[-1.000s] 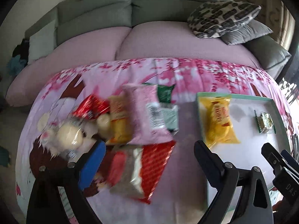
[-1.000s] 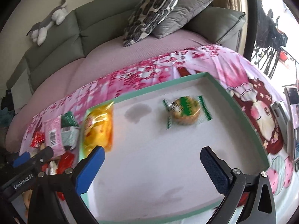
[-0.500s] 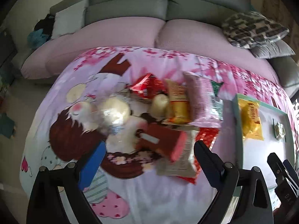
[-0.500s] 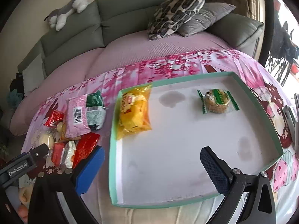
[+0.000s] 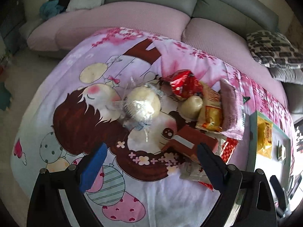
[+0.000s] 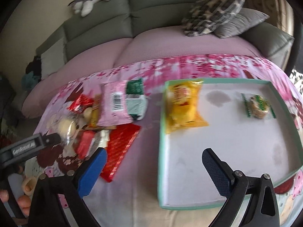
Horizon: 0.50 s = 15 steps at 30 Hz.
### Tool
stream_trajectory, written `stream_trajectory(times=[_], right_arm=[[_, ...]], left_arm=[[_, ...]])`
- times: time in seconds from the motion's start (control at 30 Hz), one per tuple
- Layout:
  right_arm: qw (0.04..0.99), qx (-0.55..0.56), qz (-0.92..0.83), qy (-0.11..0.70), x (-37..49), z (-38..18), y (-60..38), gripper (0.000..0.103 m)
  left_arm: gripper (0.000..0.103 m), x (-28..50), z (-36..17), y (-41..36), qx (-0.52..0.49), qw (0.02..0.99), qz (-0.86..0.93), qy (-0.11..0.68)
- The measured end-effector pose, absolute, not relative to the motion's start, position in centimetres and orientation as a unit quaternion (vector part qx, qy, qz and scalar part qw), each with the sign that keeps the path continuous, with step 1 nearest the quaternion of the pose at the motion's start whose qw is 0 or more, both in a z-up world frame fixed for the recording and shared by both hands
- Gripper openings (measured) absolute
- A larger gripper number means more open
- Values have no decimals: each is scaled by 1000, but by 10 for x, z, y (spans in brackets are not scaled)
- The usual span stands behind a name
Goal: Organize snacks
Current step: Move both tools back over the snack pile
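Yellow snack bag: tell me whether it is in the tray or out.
In. The yellow snack bag lies flat on the white floor inside the green-rimmed tray, at its left end.

My right hand-held gripper (image 6: 154, 167) fills the bottom of the frame, its jaws spread wide with nothing between them; one pad hangs over the cloth, the other over the tray (image 6: 162, 151). That mint-rimmed tray sits right of centre on the cartoon-print cloth (image 6: 189, 66) and holds a yellow packet (image 6: 182, 106) at its upper-left corner and a small green-edged pastry (image 6: 258, 106), well apart from it, towards the upper right. Left of the tray lies a heap of snacks: a pink bag (image 6: 115, 102), a green-and-white pack (image 6: 136, 99), a red foil packet (image 6: 123, 145). My left hand-held gripper (image 6: 34, 145) enters at the left edge. A grey sofa (image 6: 147, 11) with cushions spans the top.
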State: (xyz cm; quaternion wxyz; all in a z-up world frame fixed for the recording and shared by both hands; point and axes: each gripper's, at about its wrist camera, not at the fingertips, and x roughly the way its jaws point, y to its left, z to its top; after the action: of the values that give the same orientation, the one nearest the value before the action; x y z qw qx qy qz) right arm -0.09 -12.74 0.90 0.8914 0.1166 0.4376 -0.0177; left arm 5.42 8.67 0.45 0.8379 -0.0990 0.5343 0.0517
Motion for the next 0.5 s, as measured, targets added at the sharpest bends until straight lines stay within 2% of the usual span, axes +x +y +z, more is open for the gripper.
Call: stream_trajectory(times=[0.27,0.5], right_arm=[[884,81,22,460,19,-4,-89,100],[880,76,24,469,30,-13,-83,99]], left_arm=[[95,65,-13,100,-119,817,64,560],[95,75,-13,83,-138,813,10,565]])
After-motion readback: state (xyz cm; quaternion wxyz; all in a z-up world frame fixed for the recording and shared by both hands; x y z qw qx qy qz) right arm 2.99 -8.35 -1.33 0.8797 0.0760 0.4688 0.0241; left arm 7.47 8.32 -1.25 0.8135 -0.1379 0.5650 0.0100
